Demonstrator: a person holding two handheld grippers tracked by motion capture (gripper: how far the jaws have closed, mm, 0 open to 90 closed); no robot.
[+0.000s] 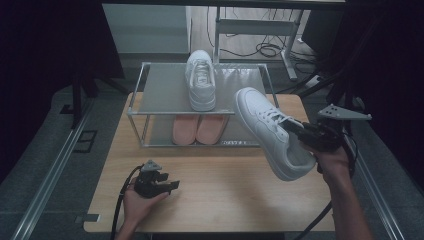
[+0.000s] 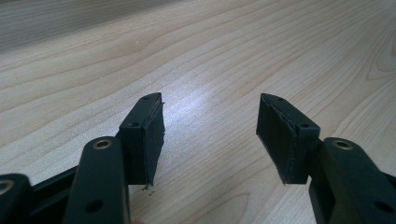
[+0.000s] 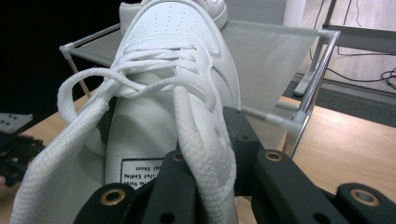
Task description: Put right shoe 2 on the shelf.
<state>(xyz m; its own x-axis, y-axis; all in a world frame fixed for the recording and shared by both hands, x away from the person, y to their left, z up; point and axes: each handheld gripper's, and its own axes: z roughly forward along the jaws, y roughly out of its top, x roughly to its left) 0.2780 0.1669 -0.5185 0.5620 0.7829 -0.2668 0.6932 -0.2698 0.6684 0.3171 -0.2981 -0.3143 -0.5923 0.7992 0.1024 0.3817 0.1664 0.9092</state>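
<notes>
White sneaker (image 1: 272, 131), pinched at its collar by the right gripper (image 1: 303, 134), hangs above the table (image 1: 215, 185) just before the rack (image 1: 165, 92), whose top shelf holds its mate (image 1: 201, 79) over pink shoes (image 1: 197, 129), while the left gripper (image 1: 167, 186) rests spread and empty.

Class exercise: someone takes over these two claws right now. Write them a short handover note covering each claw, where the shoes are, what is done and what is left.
Right claw: shut on the white shoe, gripped at its opening and held in the air beside the rack.
Left claw: open, nothing in it, low over the table.
Shoes: second white shoe sits on the top shelf; pink pair on the lower shelf.
Done: one white shoe shelved, the other lifted.
Left, probably: set the held shoe on the top shelf next to its partner, then let go.
</notes>
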